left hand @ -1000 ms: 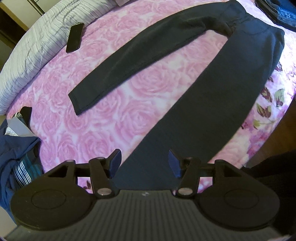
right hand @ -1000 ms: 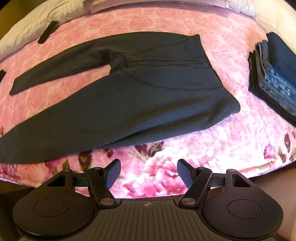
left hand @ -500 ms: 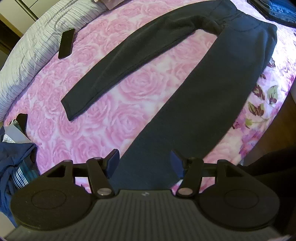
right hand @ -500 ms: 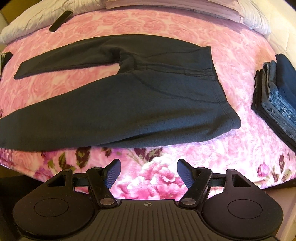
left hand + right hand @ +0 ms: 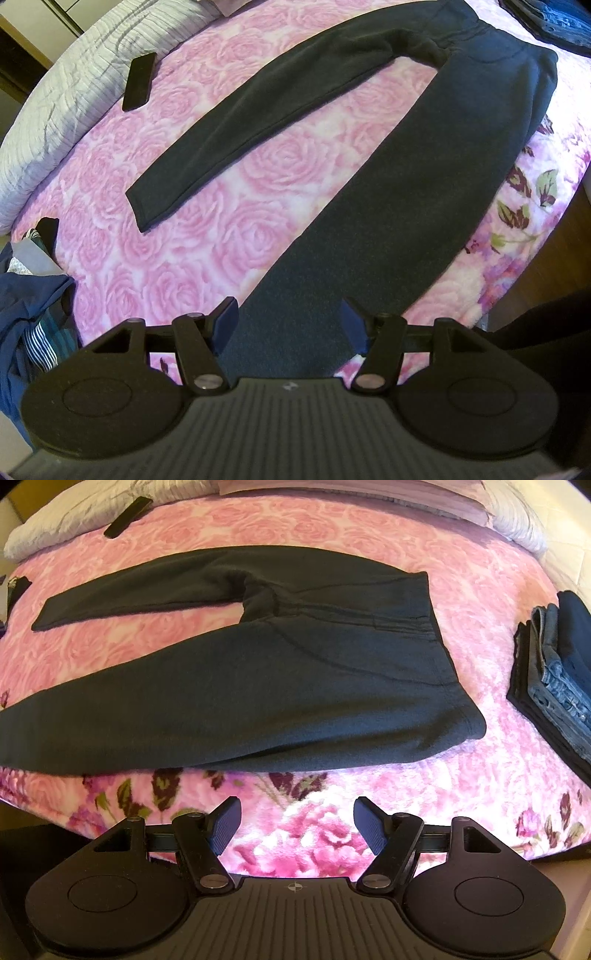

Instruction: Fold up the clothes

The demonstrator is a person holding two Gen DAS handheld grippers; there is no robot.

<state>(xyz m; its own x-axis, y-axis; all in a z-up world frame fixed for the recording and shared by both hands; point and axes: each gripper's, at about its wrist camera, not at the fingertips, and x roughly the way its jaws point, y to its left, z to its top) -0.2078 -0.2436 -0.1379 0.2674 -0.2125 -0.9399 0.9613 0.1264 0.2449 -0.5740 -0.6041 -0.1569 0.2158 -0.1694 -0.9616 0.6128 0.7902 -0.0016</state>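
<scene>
A wide bed [image 5: 480, 590] fills both views, dressed in a pink rose-print blanket [image 5: 207, 236] that turns to darker purple flowers and green leaves along the near edge. Beyond the blanket, at the far side, lies a pale grey quilted cover [image 5: 62, 96].

Spread flat across the blanket are the dark sweatpants [image 5: 258, 686], legs open in a V. In the right wrist view the waistband sits at the right and both legs run off to the left, the near leg broad and close to the bed's near edge, the far leg thinner and ending in a cuff. In the left wrist view the near leg comes right down toward the camera.

At the far right of the bed there is a stack of folded jeans [image 5: 554, 672], well apart from the sweatpants. At the left edge in the left wrist view, a heap of blue and striped clothes [image 5: 26, 314] sits bunched up.

The left gripper [image 5: 290, 321] hangs above the near trouser leg, jaws apart and nothing pinched between the pads. The right gripper [image 5: 297, 827] hovers over the flowered near edge of the blanket, just short of the sweatpants, jaws wide apart and empty.

Up on the grey cover, a slim black remote-like object [image 5: 139, 81] lies on its own.
</scene>
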